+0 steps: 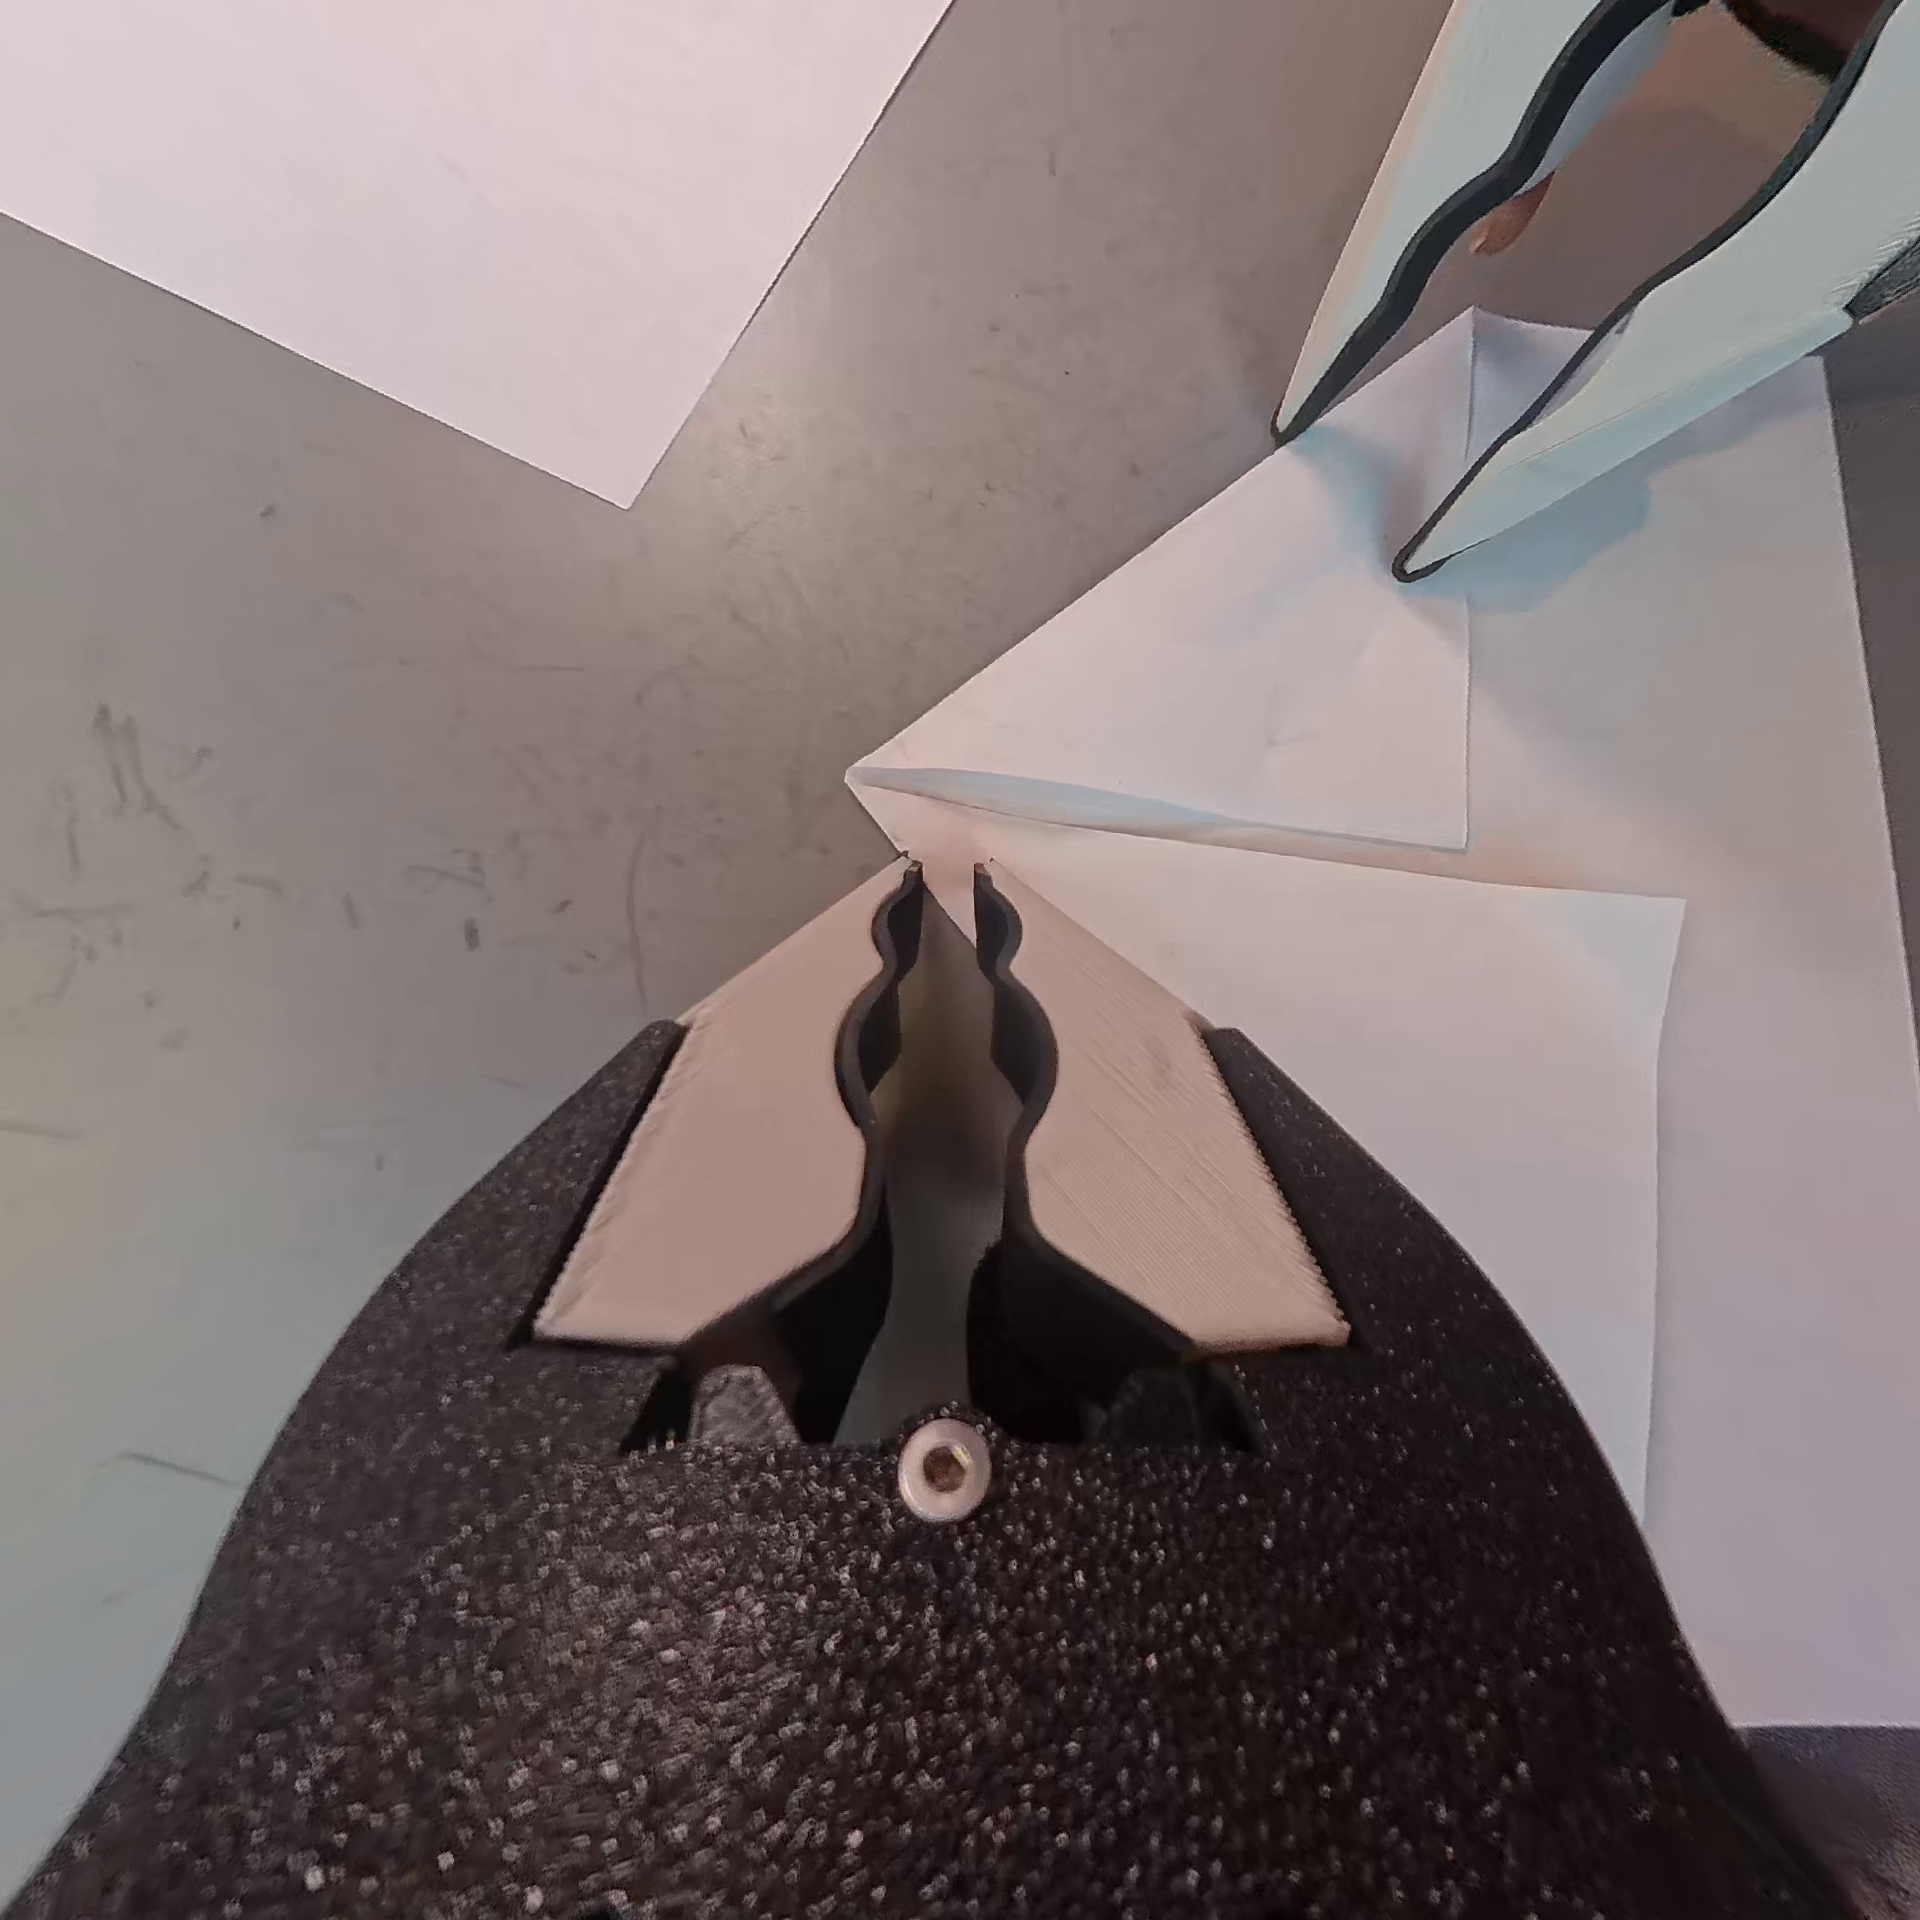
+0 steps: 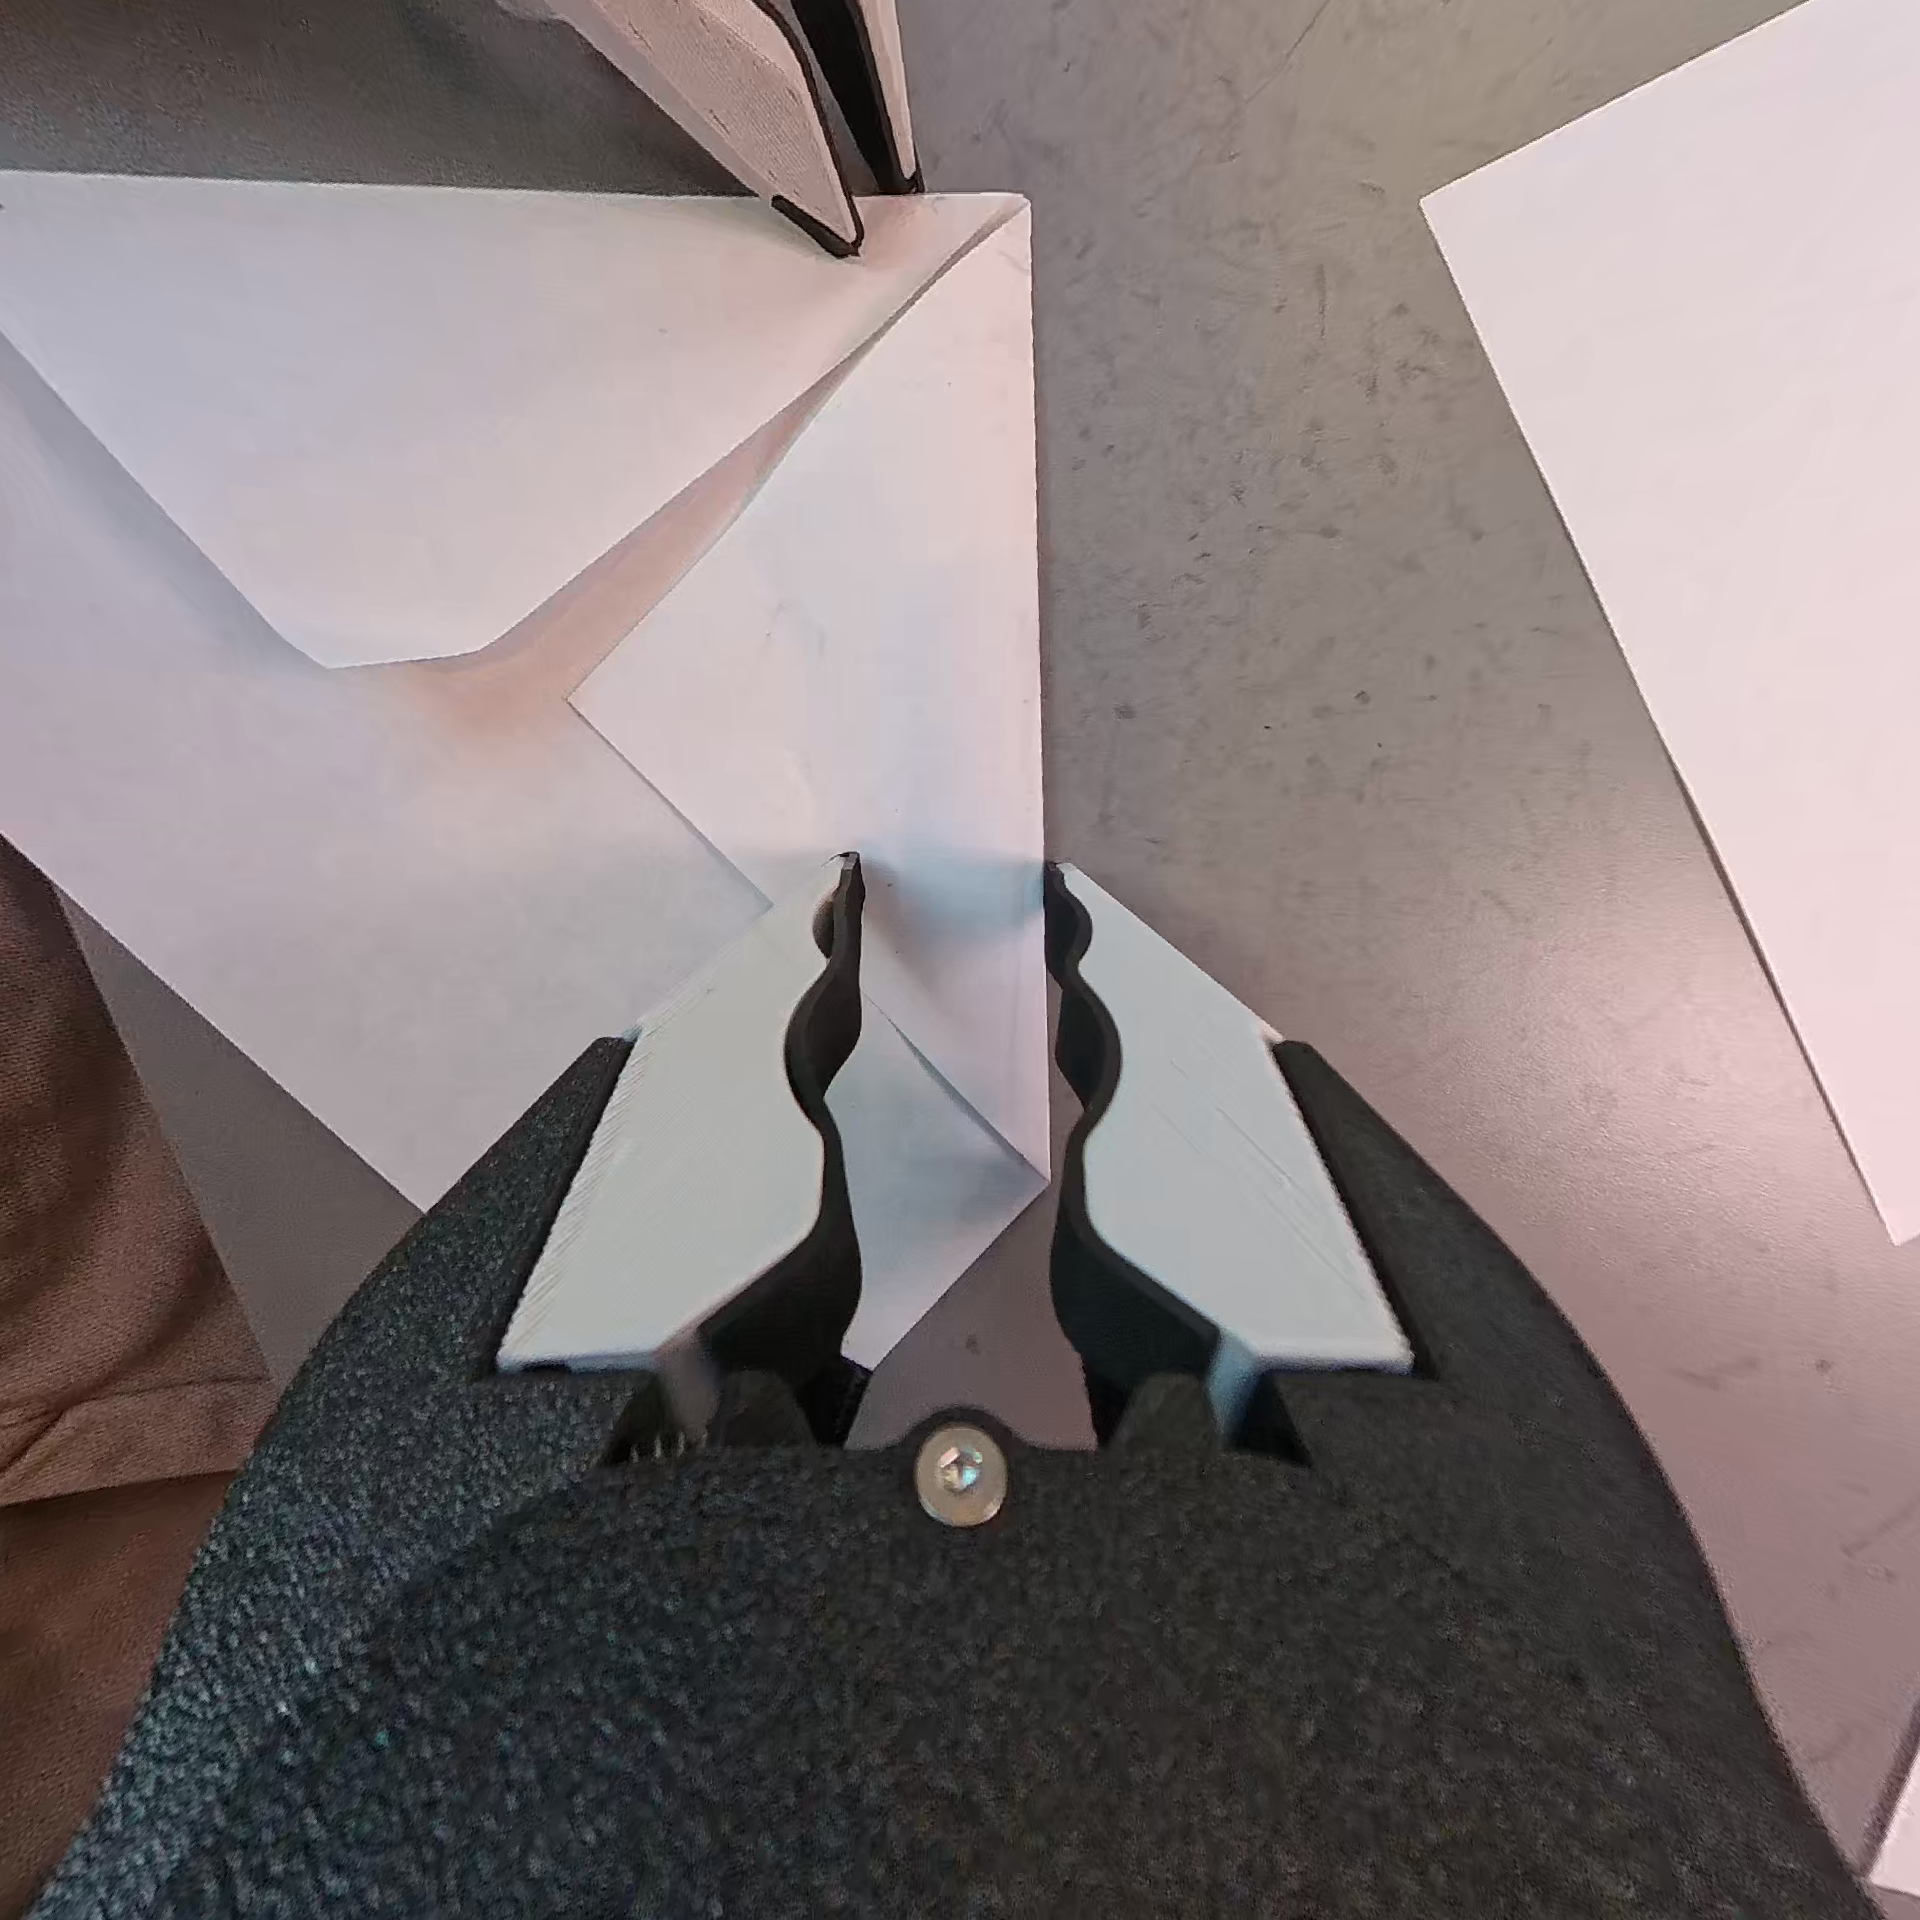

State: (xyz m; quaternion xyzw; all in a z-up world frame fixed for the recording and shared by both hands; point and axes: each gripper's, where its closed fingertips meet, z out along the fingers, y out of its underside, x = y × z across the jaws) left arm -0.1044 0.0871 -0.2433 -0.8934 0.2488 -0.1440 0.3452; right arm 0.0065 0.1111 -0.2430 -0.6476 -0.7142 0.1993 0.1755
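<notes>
Left wrist view: a grey, scuffed table carries a white envelope lying flap-side up, with one of its side flaps folded over near the middle of the picture. A separate white sheet of paper lies on the table well apart from the envelope, toward the top left. The left tool — beige fingers with black wavy pads — points at the envelope's corner; its tips stand only a narrow gap apart, right at the envelope's edge, and whether they pinch paper cannot be told. Beyond the envelope's far end, the right tool, pale blue, comes down with its tips resting on the envelope.

Right wrist view: the same grey table, with the envelope spread left of centre, its pointed top flap open and a triangular side flap folded along its right edge. The sheet of paper lies to the right of the envelope, well apart. Brown fabric shows at the left border. The right tool is moderately spread — one finger on the envelope, the other at its right edge, gripping nothing. At the envelope's far corner the left tool touches down, nearly closed.
</notes>
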